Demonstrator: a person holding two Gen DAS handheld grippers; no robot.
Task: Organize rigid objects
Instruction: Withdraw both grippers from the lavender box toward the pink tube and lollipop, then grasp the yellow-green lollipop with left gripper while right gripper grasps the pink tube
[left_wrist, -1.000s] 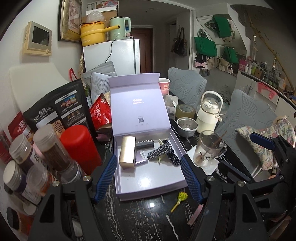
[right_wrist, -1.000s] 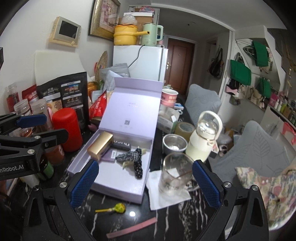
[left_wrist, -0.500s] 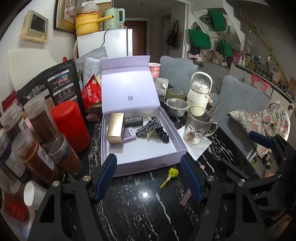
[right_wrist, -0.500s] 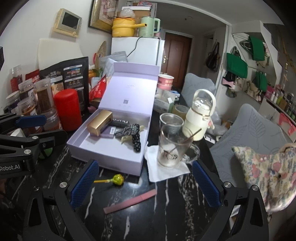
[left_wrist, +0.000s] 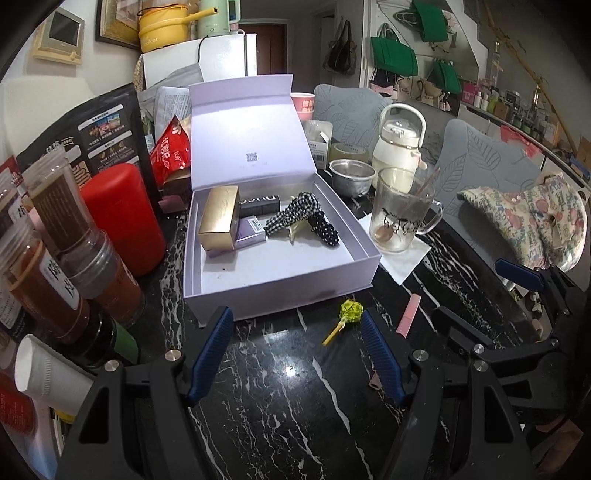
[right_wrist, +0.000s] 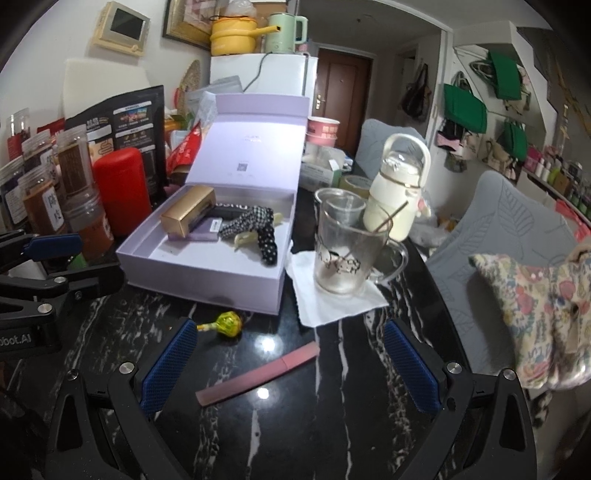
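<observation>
An open lilac box (left_wrist: 280, 284) (right_wrist: 207, 284) sits on the black marble table. It holds a gold carton (left_wrist: 219, 216) (right_wrist: 188, 216), a small purple box (left_wrist: 251, 234), a black case (left_wrist: 258, 203) and a checked hair clip (left_wrist: 299, 214) (right_wrist: 251, 225). A yellow-green lollipop (left_wrist: 349, 312) (right_wrist: 227, 323) and a pink stick (left_wrist: 408, 315) (right_wrist: 258, 373) lie on the table in front of the box. My left gripper (left_wrist: 295, 350) is open and empty, just in front of the box. My right gripper (right_wrist: 291, 362) is open and empty, over the pink stick.
A glass mug with a spoon (left_wrist: 400, 214) (right_wrist: 345, 254) stands on a white napkin (right_wrist: 332, 295) right of the box. A red canister (left_wrist: 122, 218) and several spice jars (left_wrist: 55, 266) crowd the left. A white bottle (right_wrist: 399, 192) and steel bowl (left_wrist: 351, 175) stand behind.
Both grippers have pulled back from the box toward the near table edge. The lollipop and pink stick now lie closer between the fingers. Both stay open.
</observation>
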